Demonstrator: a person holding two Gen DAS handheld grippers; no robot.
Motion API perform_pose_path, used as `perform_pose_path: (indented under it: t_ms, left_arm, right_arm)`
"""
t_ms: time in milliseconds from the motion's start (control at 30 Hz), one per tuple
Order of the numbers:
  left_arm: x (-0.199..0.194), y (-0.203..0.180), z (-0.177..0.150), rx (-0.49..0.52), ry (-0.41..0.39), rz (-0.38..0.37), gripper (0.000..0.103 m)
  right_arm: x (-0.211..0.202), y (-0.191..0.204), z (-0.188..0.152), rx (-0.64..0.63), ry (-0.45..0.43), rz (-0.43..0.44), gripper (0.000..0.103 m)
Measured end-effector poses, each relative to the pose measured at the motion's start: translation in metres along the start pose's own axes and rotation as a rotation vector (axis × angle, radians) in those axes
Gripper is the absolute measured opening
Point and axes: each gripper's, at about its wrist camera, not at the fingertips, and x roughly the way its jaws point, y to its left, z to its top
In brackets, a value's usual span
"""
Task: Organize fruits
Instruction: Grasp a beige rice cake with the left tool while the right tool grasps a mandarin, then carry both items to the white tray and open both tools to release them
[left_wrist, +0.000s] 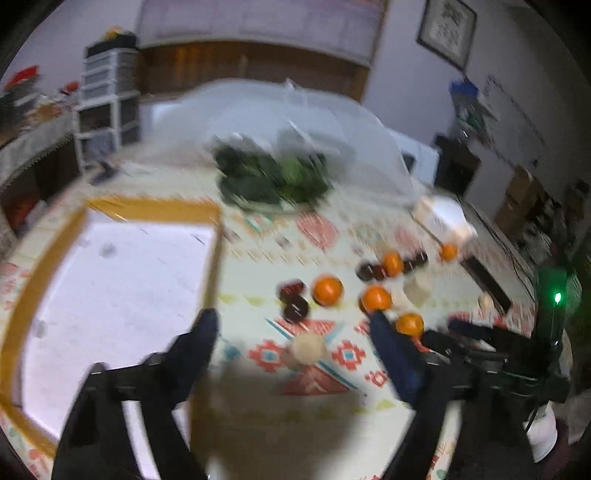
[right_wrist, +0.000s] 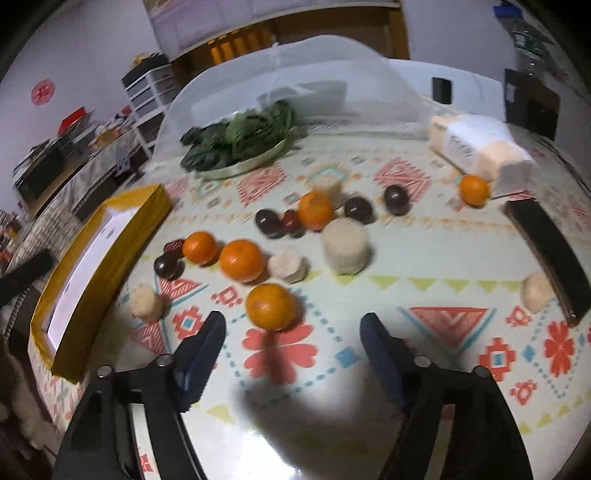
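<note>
Left wrist view, blurred by motion: the left gripper (left_wrist: 293, 317) hangs with jaws wide apart and nothing between them, above the patterned tablecloth (left_wrist: 258, 236). A yellow-rimmed tray (left_wrist: 147, 208) with a bare white floor lies toward the table's left edge. Oranges (left_wrist: 327, 290) and dark plums (left_wrist: 295, 308) are scattered mid-table, and a pale round piece (left_wrist: 308, 349) sits on open cloth between the fingers. The right gripper's body (left_wrist: 491, 350) crowds the right edge.

Right wrist view: the right gripper (right_wrist: 293, 321) is also spread wide and holds nothing; the nearest orange (right_wrist: 271, 306) lies just beyond its fingertips. The tray's rim (right_wrist: 110, 254) runs along the left edge. A plate of leafy greens (right_wrist: 236, 138) sits under a mesh dome (right_wrist: 295, 74) toward the far edge. A wrapped package (right_wrist: 480, 147) rests near the far right corner.
</note>
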Motion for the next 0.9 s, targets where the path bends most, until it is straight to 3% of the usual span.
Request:
perform_pose_path:
  t_ms: [300,533,667,800,867,900]
  left_arm:
    - [0.051,-0.003,-0.014,0.033,0.123,-0.009,0.073]
    - [0.065,-0.012,-0.015,0.078,0.147,-0.006,0.073]
    - [0.074,-0.022,-0.017,0.13,0.166,-0.003,0.057]
    - [0.087,-0.023,-0.02,0.137,0.198,0.019,0.057]
    - [0.087,-0.023,-0.021,0.138,0.188,0.026,0.057]
    - [0.086,-0.023,-0.021,0.136,0.187,0.03,0.056]
  right_arm:
    - [0.024,0.012,0.001,-0.033,0.04,0.023,0.061]
    - [0.026,0.017,0.005,-0.065,0.038,0.012,0.058]
    - [0.029,0.017,0.006,-0.065,0.047,0.012,0.05]
    - [0.029,0.017,0.006,-0.066,0.046,0.006,0.048]
    - [0.029,0.017,0.006,-0.066,0.043,-0.004,0.036]
    - [0.029,0.017,0.006,-0.063,0.043,0.0,0.036]
